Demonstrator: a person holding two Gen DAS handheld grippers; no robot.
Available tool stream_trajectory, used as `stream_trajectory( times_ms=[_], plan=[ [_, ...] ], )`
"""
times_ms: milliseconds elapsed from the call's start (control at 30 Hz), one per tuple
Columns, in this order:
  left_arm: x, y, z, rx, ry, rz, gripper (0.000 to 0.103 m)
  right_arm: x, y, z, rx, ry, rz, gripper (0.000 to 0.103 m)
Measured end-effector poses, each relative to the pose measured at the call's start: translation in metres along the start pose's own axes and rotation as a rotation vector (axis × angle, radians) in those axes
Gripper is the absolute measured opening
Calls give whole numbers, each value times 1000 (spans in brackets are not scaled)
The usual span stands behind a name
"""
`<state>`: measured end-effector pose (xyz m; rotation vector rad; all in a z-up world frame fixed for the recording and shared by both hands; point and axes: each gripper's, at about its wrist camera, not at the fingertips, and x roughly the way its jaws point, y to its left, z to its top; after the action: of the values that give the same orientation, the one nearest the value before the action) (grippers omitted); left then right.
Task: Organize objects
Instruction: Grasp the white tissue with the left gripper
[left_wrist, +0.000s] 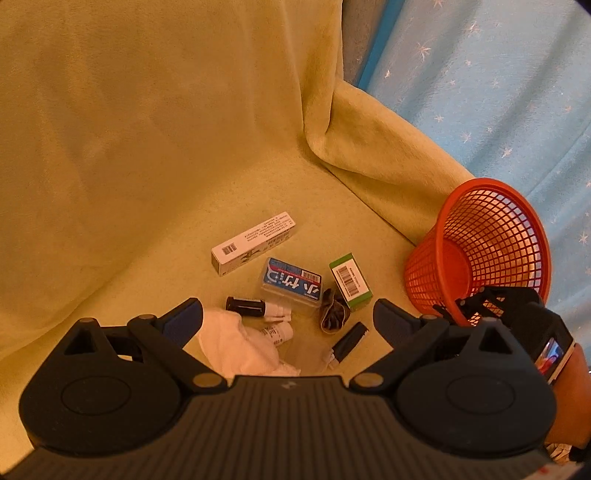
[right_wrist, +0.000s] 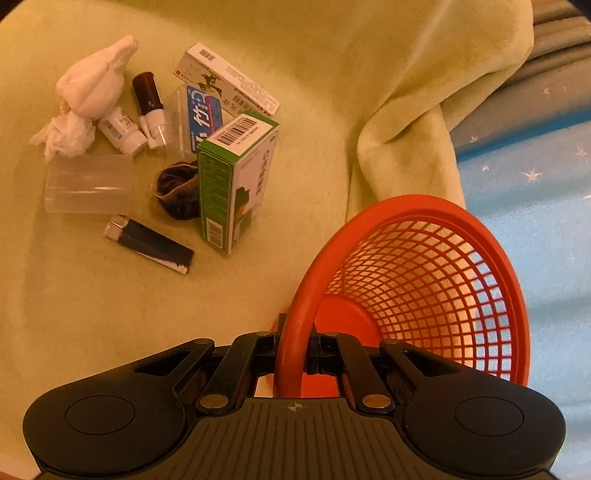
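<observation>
My right tongs (right_wrist: 295, 354) are clenched on the rim of the one red mesh basket (right_wrist: 424, 280), tipped on its side; my left tongs (left_wrist: 286, 319) hang released over the clutter. I count three boxes: white (right_wrist: 229, 81), green (right_wrist: 236, 177) and blue (right_wrist: 205, 118), plus two small bottles, one lighter (right_wrist: 147, 240). All lies on a yellow-green blanket (right_wrist: 92, 314) beside blue starred fabric (left_wrist: 498, 92).

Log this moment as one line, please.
right gripper: shut on red plastic mesh basket rim | left gripper: open above clutter | basket: empty
</observation>
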<state>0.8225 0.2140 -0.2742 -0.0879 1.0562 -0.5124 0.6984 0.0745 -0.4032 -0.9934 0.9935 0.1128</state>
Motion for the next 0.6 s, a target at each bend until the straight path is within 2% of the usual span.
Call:
stream_trajectory(
  times_ms=[600],
  plan=[
    [34,-9,12,8,45,-26,97,7,-10,-3,33,-4,-4,2]
  ],
)
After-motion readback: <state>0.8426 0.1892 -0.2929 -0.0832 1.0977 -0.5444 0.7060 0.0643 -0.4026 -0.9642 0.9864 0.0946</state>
